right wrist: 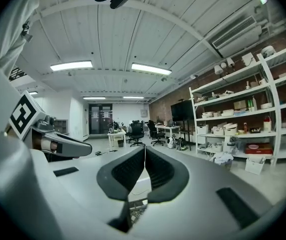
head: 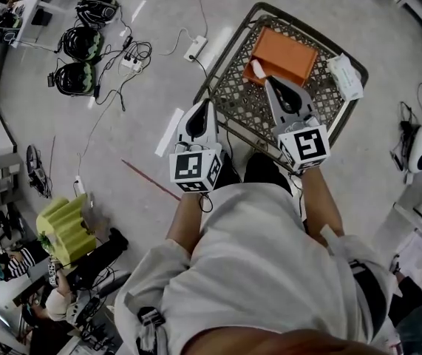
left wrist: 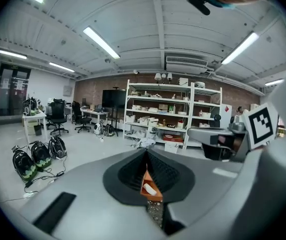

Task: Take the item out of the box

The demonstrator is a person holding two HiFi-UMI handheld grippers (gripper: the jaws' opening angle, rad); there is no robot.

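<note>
An open orange box (head: pixel 288 54) lies on a wire-mesh cart (head: pixel 244 102), with a small white item (head: pixel 257 69) at its near left corner. My left gripper (head: pixel 208 103) hangs over the cart's left rim, its jaws together and empty. My right gripper (head: pixel 270 81) is shut too, its tip just short of the box and the white item. In the left gripper view, the box (left wrist: pixel 146 177) and the item (left wrist: pixel 150 189) show through the slit behind the joined tips of the left gripper (left wrist: pixel 147 154). The right gripper (right wrist: pixel 145 149) looks over the mesh (right wrist: pixel 137 209).
A white packet (head: pixel 346 76) rests on the cart's right corner. On the floor to the left lie a power strip (head: pixel 131 61) with cables and three dark helmets (head: pixel 83 43). A white device (head: pixel 421 148) sits at right. Shelving (left wrist: pixel 173 114) stands across the room.
</note>
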